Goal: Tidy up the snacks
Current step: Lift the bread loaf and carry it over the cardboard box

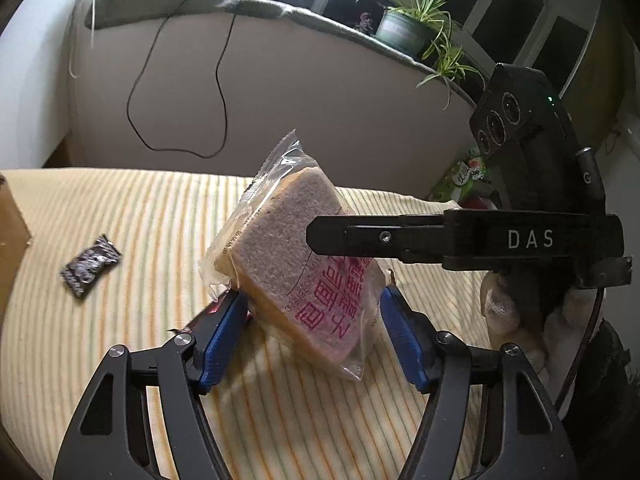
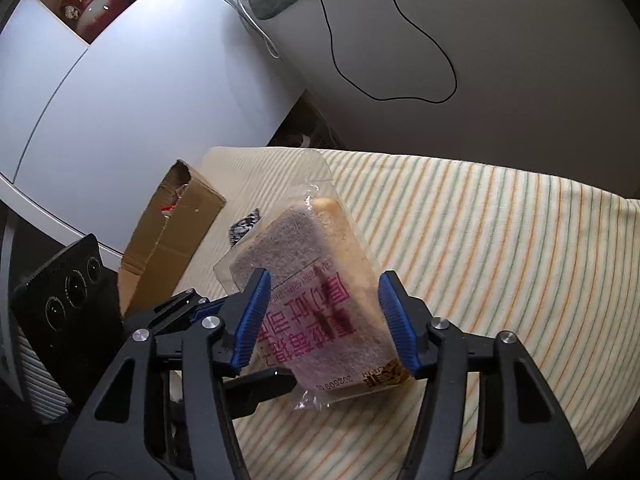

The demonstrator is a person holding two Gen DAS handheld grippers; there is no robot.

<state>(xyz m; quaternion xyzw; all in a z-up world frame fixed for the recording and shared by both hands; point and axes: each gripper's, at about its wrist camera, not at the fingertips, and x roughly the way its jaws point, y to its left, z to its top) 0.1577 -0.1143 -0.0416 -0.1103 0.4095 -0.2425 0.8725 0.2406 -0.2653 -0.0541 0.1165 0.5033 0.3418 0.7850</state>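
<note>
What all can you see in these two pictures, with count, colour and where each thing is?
bread pack: one, clear wrap with pink print, tilted above the cloth, between both grippers
candy: one, dark wrapper, lying on the cloth left of the bread pack
box: one, brown cardboard, open, at the cloth's left edge
cloth: one, cream with orange and green stripes, covering the surface
cable: one, black, hanging down the wall behind
plant: one, green, potted, on the ledge at upper right
green packet: one, partly hidden behind the right gripper
left gripper: blue pads either side of the bread pack's lower end
right gripper: blue pads either side of the bread pack
</note>
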